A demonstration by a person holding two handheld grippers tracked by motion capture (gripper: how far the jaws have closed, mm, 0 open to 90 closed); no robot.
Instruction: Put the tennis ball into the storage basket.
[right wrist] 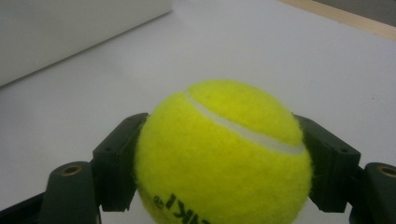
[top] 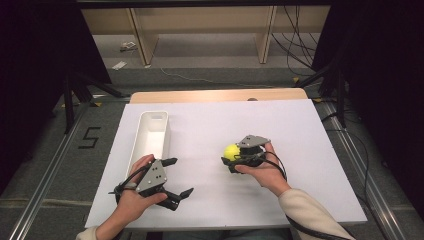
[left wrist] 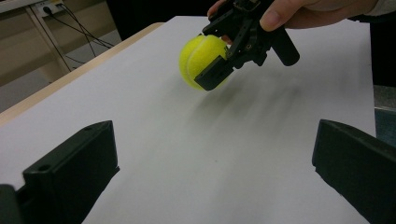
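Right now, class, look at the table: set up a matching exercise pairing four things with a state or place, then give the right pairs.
Things:
1. tennis ball
2. left gripper
3. white bin
4. right gripper

States:
A. open, holding nothing
B. empty, on the left part of the table
C. yellow, clamped between two black jaws
D. shut on the ball

Pairs: 1-C, 2-A, 3-B, 4-D

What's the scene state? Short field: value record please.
held object: tennis ball, yellow
right gripper: shut on the ball, a jaw on each side
ball height: looks lifted just off the sheet
left gripper: open, empty, low over the sheet
bin: white, long, at table's left, looks empty
surface: white sheet on a wooden table
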